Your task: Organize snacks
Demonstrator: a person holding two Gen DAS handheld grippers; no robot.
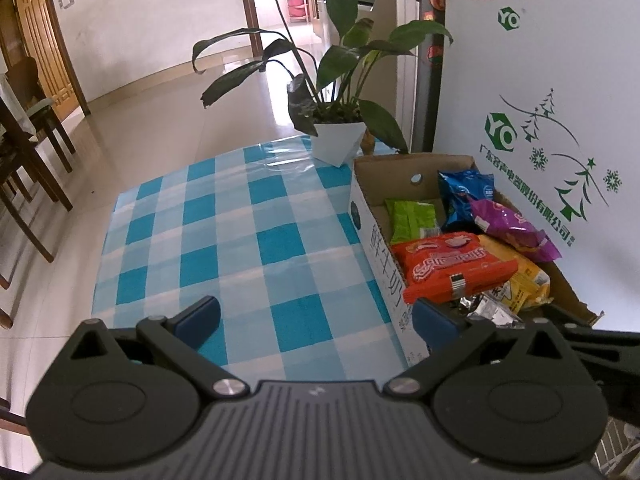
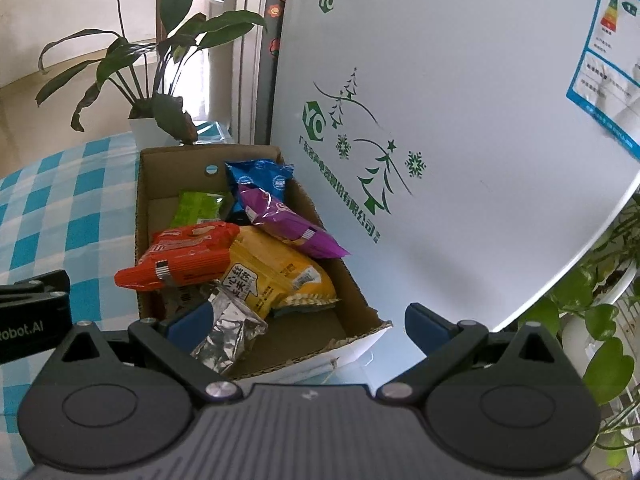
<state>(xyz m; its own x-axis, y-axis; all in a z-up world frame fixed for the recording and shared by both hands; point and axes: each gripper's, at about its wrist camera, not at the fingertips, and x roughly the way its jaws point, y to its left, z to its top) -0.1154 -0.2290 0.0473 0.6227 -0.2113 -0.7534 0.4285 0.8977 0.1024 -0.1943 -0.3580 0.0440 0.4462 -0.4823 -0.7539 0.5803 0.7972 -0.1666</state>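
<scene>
Hovering spread and empty, left gripper [image 1: 316,320] and right gripper [image 2: 298,320] flank open brown cardboard box [image 2: 356,280] | snack packets piled inside, orange packet [image 2: 180,258] at 9 o'clock | sorting apparently complete

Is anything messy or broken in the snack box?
Yes. The cardboard box has a torn, ragged front corner. The snacks lie jumbled: the orange packet sticks out over the left wall, and the silver packet looks crumpled.
</scene>
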